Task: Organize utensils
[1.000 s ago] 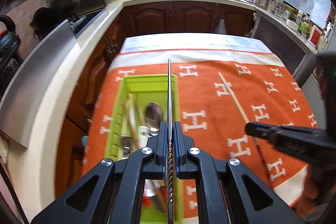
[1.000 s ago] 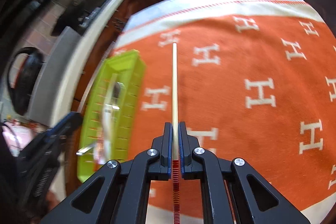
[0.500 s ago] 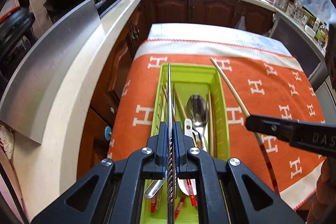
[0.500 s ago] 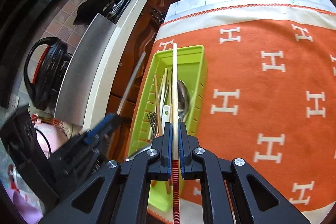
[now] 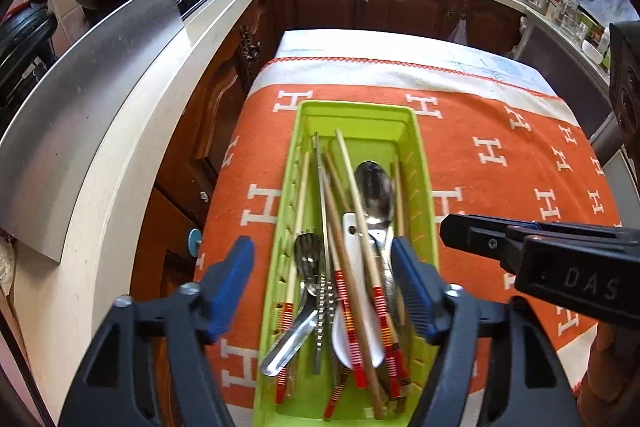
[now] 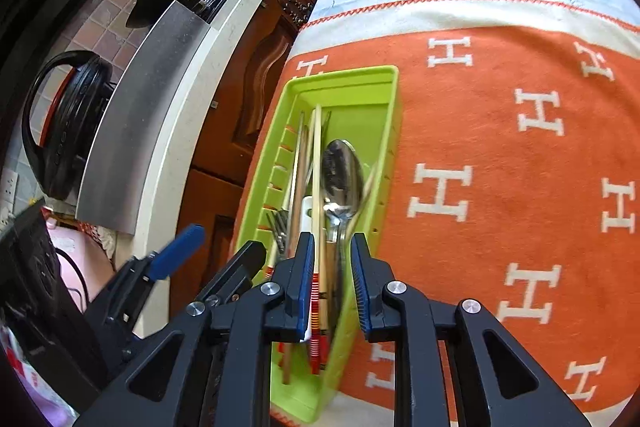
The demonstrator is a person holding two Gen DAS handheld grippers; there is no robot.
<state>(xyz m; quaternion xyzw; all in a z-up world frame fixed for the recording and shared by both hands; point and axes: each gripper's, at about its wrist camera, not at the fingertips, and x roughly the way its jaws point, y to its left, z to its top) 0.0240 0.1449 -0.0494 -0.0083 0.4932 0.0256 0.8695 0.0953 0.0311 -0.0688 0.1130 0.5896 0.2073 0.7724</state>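
A lime-green utensil tray (image 5: 424, 163) lies on the orange cloth. It holds several chopsticks, a steel spoon (image 5: 374, 187), a white spoon (image 5: 354, 267) and a fork (image 5: 308, 259). My left gripper (image 5: 322, 259) hovers over the tray's near half, its jaws opening wide with nothing between them. A thin metal chopstick (image 5: 320, 195) lies loose in the tray below. My right gripper (image 6: 332, 243) is over the tray (image 6: 394, 115) too. Its jaws are opening, and a bamboo chopstick (image 6: 317, 167) with a red-striped end leans on the left pad, unclamped.
The orange cloth with white H marks (image 5: 500, 187) covers the table to the right of the tray. A pale counter (image 5: 120, 187) with a steel panel runs along the left, across a gap. Dark wooden cabinets (image 5: 360, 3) and a sink stand at the back.
Both grippers moved over the tray. The left one let go of the metal chopstick, which now lies in the tray. The right one's jaws parted around the bamboo chopstick.
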